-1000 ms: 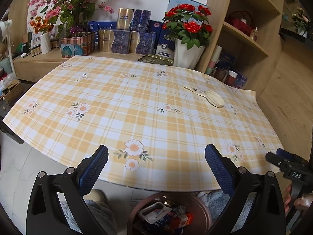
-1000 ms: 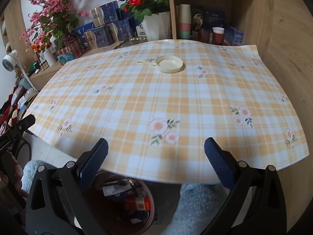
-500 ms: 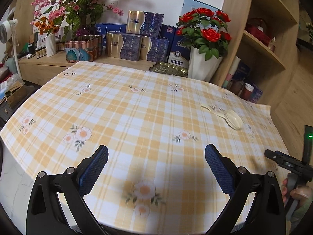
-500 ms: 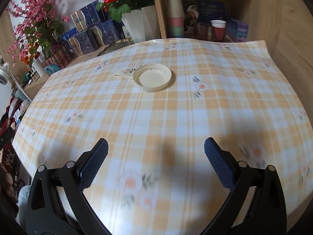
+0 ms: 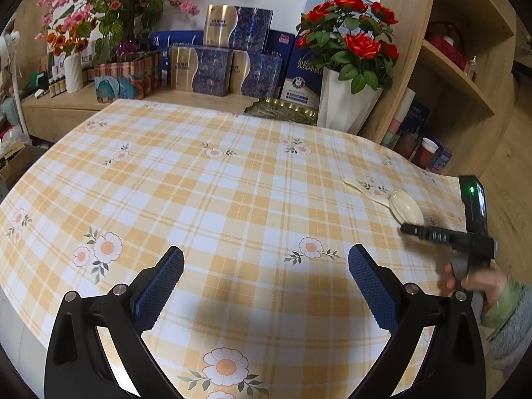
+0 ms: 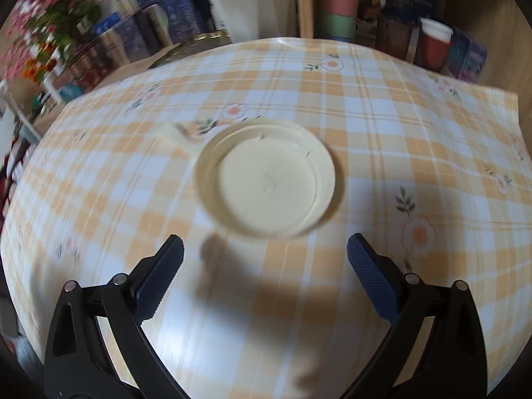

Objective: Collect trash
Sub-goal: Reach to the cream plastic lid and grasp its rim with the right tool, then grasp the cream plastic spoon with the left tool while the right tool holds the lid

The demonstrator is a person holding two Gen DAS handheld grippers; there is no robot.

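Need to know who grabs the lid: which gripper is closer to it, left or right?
The right gripper: the cream lid lies just ahead of its open fingers. The left gripper hangs over bare tablecloth, well away.

One round cream lid (image 6: 266,179), one pale scrap (image 5: 364,188) beside it, two flower arrangements, one checked tablecloth (image 5: 212,199).

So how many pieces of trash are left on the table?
1 that I can see: a cream lid with a tab, lying flat on the table just ahead of the open right gripper. The near table edge is hidden.
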